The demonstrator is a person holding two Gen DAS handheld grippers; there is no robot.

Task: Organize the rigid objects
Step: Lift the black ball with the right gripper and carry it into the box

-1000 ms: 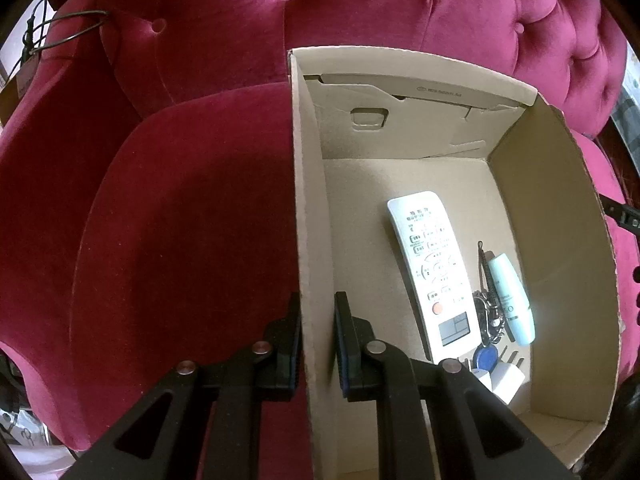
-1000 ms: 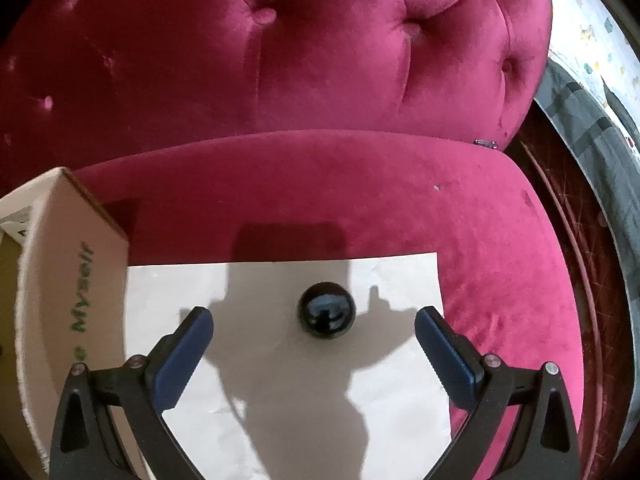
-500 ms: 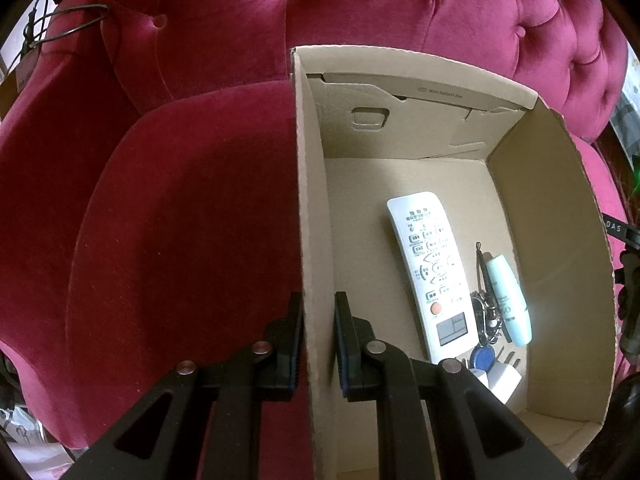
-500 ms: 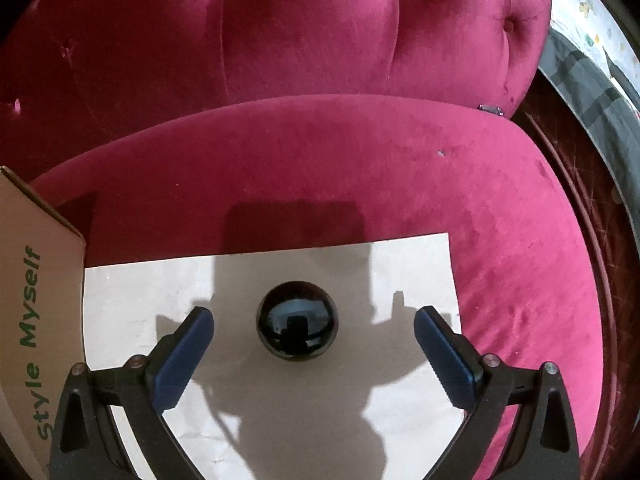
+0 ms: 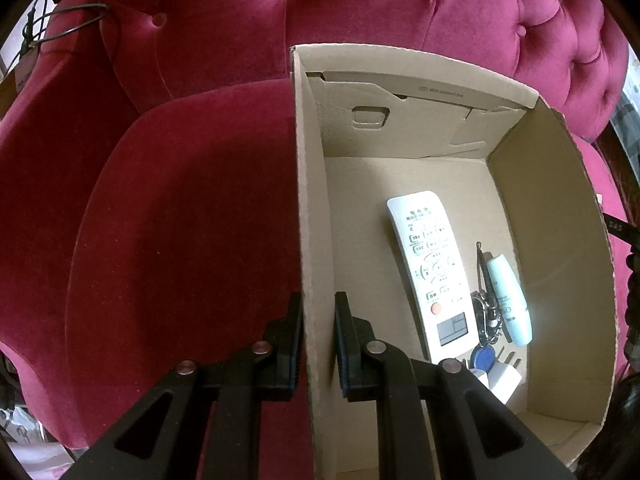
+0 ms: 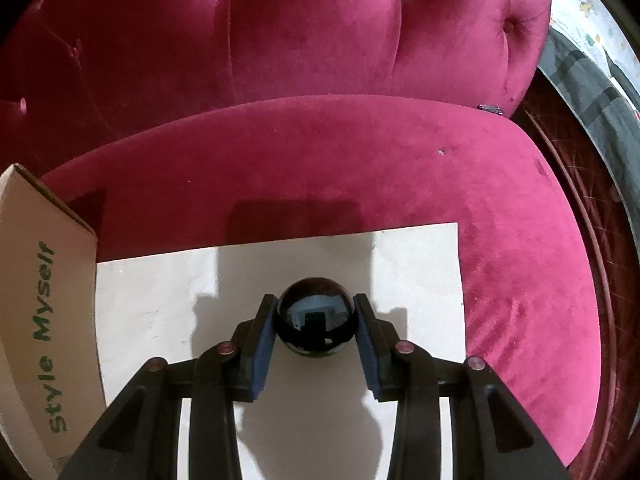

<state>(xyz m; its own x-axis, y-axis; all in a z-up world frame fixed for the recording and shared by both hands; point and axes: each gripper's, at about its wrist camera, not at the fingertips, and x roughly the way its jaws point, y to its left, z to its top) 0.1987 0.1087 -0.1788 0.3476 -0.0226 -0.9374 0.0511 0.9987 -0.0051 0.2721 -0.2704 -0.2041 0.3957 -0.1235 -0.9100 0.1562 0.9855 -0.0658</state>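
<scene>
Right wrist view: the right tongs (image 6: 316,320) are clenched on a black glossy ball (image 6: 316,326), one blue pad on each flank at about its widest line. The ball sits on a white sheet (image 6: 152,308) laid over the red velvet seat (image 6: 400,168), just beside the cardboard box (image 6: 36,280). The mirror-like surface suggests a hard, smooth, probably slippery sphere; its weight cannot be read. Judged best hold: across the equator, pads opposed (off-centre contact would likely squirt it out), lifted without tilt.

Left wrist view: the left tongs (image 5: 318,336) pinch the box's left wall, one finger outside and one inside, steadying it. Inside lie a white remote (image 5: 432,264), a pale blue tube (image 5: 512,300), keys with a blue fob (image 5: 482,356) and a white plug (image 5: 504,380).
</scene>
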